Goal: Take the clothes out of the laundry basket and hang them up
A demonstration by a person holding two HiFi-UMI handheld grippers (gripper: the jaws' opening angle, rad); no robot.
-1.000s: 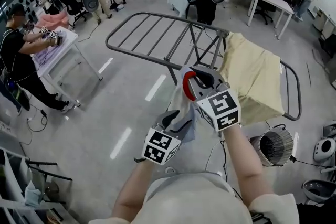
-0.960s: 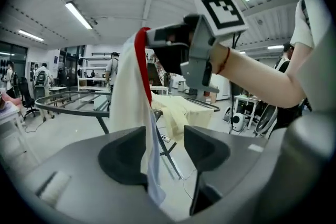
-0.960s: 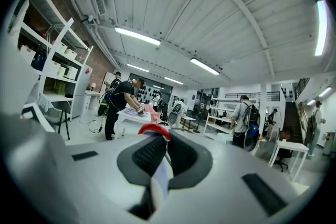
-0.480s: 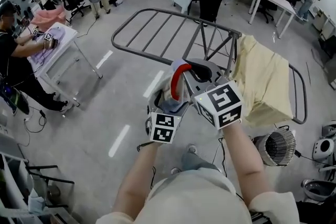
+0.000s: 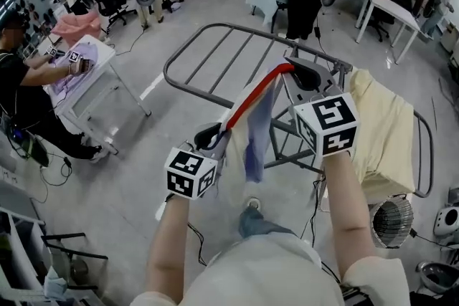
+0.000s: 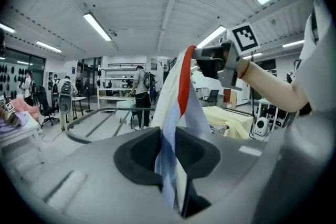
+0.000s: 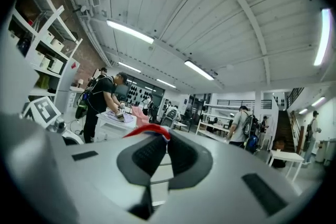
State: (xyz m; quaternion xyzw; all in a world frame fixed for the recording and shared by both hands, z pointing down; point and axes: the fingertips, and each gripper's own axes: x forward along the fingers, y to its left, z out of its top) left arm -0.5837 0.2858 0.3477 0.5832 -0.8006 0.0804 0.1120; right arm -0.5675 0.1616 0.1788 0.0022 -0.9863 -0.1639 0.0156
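Note:
A light garment (image 5: 254, 125) with white and pale blue stripes and a red edge is stretched between my two grippers, above the grey drying rack (image 5: 215, 46). The left gripper (image 5: 210, 137) holds its lower end; the jaws are closing, with the cloth (image 6: 169, 149) pinched between the pads. My right gripper (image 5: 301, 73) is higher and farther out, shut on the red edge (image 7: 148, 132). From the left gripper view the right gripper (image 6: 211, 59) shows at the top of the hanging cloth. A yellow cloth (image 5: 387, 132) is draped over the rack's right wing.
A white table (image 5: 90, 64) with a seated person stands at the left. A round wire fan (image 5: 391, 222) sits on the floor at the lower right. People, desks and shelving fill the back of the room beyond the rack.
The grippers have drawn apart: the left one went down and left, the right one up and right. The bunched garment now hangs stretched between them. The left jaws opened and closed again on the cloth.

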